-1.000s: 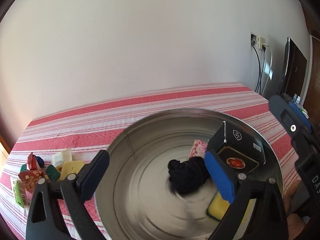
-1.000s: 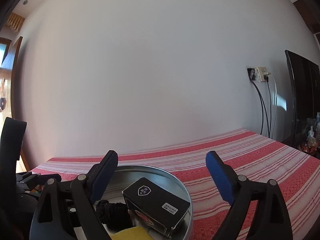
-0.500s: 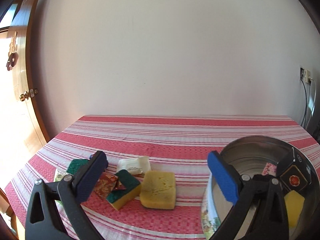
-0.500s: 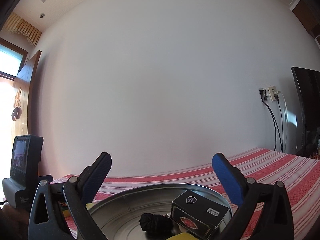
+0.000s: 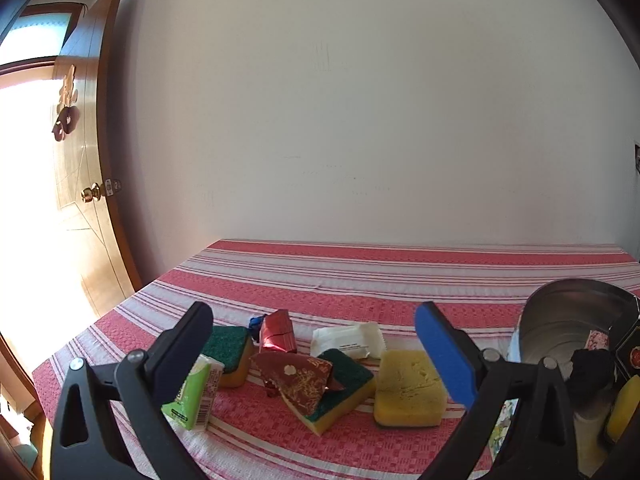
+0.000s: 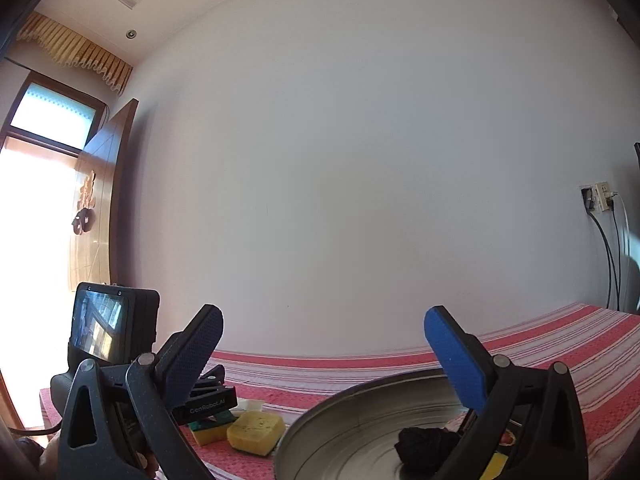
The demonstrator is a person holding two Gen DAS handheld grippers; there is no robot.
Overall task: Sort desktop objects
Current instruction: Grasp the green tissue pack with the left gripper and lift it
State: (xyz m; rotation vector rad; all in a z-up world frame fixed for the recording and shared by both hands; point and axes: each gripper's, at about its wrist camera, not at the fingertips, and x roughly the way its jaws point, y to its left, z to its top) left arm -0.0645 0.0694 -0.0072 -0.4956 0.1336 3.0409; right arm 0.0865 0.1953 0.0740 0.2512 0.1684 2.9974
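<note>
The left gripper point(image 5: 316, 344) is wide open with nothing in it. It faces a pile on the striped cloth point(image 5: 360, 280). The right gripper point(image 6: 324, 356) is wide open too, over the metal bowl point(image 6: 352, 420), and it holds nothing.

The next thing to grab looks like the yellow sponge point(image 5: 410, 388), just left of the bowl. It lies flat. Its long side runs from the camera toward the wall. So I would come down with one finger on each long side and squeeze softly, because it is squishy. Do not bump the green sponge point(image 5: 340, 392) touching its left side
</note>
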